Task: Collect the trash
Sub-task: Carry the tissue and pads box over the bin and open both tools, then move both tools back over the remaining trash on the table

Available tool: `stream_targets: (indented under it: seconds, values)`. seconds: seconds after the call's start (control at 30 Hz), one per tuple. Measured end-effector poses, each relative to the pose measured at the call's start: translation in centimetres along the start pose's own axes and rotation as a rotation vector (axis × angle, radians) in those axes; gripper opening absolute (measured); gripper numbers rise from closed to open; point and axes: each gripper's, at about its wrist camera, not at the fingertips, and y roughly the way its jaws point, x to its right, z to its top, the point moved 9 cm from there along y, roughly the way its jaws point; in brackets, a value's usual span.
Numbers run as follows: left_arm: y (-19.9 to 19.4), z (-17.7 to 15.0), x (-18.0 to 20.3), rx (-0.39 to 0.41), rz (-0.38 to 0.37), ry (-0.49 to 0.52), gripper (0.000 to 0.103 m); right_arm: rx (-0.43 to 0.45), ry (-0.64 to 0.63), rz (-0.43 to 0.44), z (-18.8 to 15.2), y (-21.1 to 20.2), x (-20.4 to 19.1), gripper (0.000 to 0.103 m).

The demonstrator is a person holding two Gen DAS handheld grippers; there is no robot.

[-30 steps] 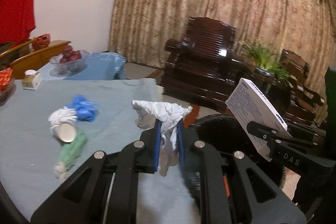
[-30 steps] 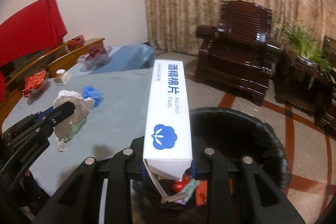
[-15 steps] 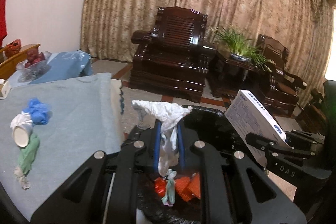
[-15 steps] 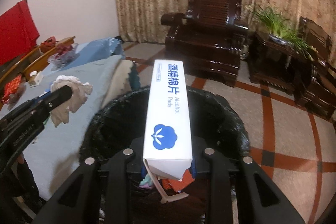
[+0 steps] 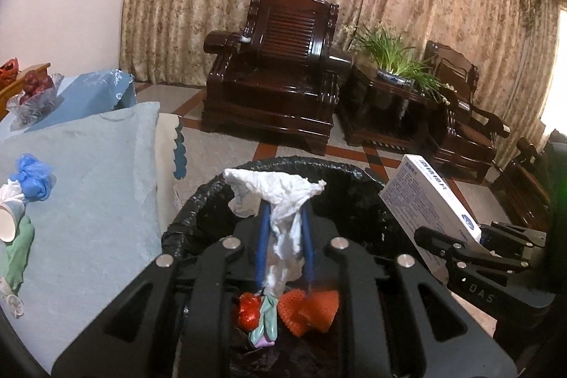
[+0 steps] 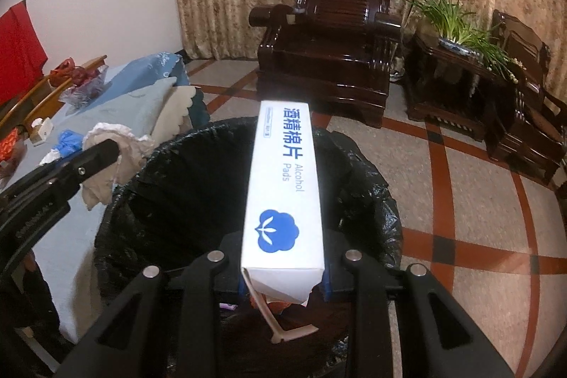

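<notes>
White crumpled tissue (image 5: 283,215) slackens in my opening left jaws above the black-lined bin (image 5: 354,179); right jaws clamp the white alcohol-pad box (image 6: 283,193). Next I release both.

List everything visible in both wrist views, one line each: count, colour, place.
trash bin: 1, black liner, on floor under both grippers; red and orange scraps inside
crumpled tissue: 1, white, between left gripper's jaws
alcohol pad box: 1, white and blue, in right gripper
table: 1, light blue cloth, left of bin
glove wad: 1, blue, on table
paper cup: 1, white, on table
fruit bowl: 1, clear, far table end
armchairs: 2, dark wood, by curtain
potted plant: 1, green, on side table
left gripper: black, jaws opening
right gripper: black, clamping box
</notes>
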Motion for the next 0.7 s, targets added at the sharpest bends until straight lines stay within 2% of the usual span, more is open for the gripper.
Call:
stream_targets:
  seconds: [0.07, 0.1, 0.13, 0.2, 0.27, 0.37, 0.43, 0.7]
  values:
    - [0.1, -0.2, 0.2, -0.005, -0.012, -0.007, 0.042, -0.004, 0.004, -0.012, -0.1, 0.2, 0.4, 0.032]
    - [0.1, -0.2, 0.2, -0.006, -0.02, -0.012, 0.062, -0.007, 0.005, -0.013, -0.2, 0.3, 0.4, 0.035]
    - [0.0, -0.2, 0.2, -0.003, -0.027, -0.022, 0.072, -0.014, 0.005, -0.017, -0.4, 0.4, 0.6, 0.047]
    - [-0.3, -0.1, 0.0, 0.004, -0.038, -0.04, 0.074, -0.01, 0.007, -0.038, -0.5, 0.3, 0.9, 0.058]
    - [-0.5, -0.1, -0.6, 0.007, -0.022, -0.044, 0.077, -0.005, 0.004, -0.055, -0.5, 0.1, 1.1, 0.074]
    - [-1.5, 0.4, -2.2, 0.031, 0.016, -0.058, 0.082, 0.035, 0.006, -0.047, -0.1, -0.8, 0.9, 0.087]
    - [-2.5, 0.8, -3.5, 0.052, 0.055, -0.06, 0.089, 0.054, 0.0, -0.02, 0.3, -1.2, 0.3, 0.097]
    - [-8.3, 1.4, -10.5, 0.117, 0.22, -0.101, 0.094, 0.126, -0.028, 0.098, 2.2, -2.6, -5.5, 0.097]
